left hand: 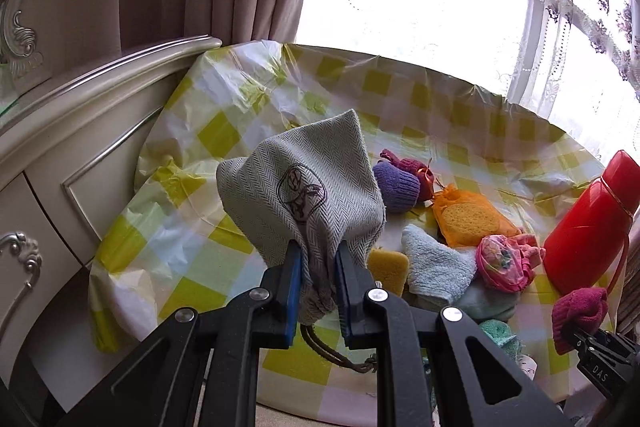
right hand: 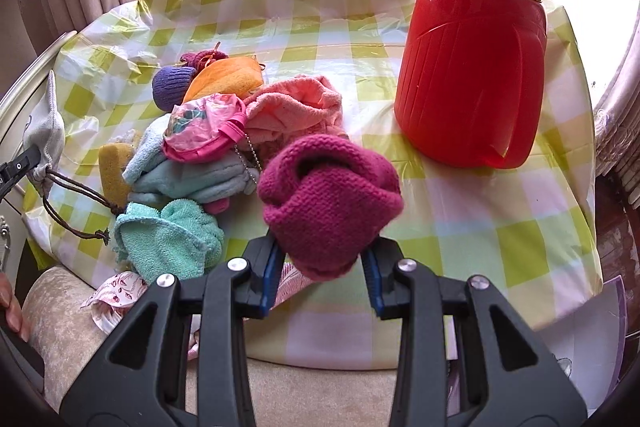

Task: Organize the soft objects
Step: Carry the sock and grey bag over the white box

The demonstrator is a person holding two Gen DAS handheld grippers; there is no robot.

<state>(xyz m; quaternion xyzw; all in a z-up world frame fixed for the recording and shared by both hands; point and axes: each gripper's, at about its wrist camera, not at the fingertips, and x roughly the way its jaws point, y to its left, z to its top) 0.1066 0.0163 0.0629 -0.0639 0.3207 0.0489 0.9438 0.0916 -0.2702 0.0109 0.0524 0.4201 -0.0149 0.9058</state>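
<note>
My left gripper (left hand: 318,251) is shut on a grey herringbone drawstring bag (left hand: 304,195) and holds it up above the checked tablecloth (left hand: 208,135); its brown cord hangs down. The bag also shows at the left edge of the right wrist view (right hand: 46,131). My right gripper (right hand: 322,251) is shut on a magenta knit piece (right hand: 330,207), lifted over the table's front; it also shows in the left wrist view (left hand: 580,311). A heap of soft things lies mid-table: pink towel (right hand: 296,107), light blue cloth (right hand: 192,179), teal cloth (right hand: 168,239), purple knit ball (right hand: 174,83), orange mesh pouch (right hand: 226,79), yellow sponge (right hand: 114,171).
A tall red plastic flask (right hand: 476,55) stands at the right of the table. A cream cabinet (left hand: 80,147) borders the table's left side. Curtains and a bright window lie behind. A floral pouch (right hand: 116,295) hangs at the front edge over a beige cushion (right hand: 64,327).
</note>
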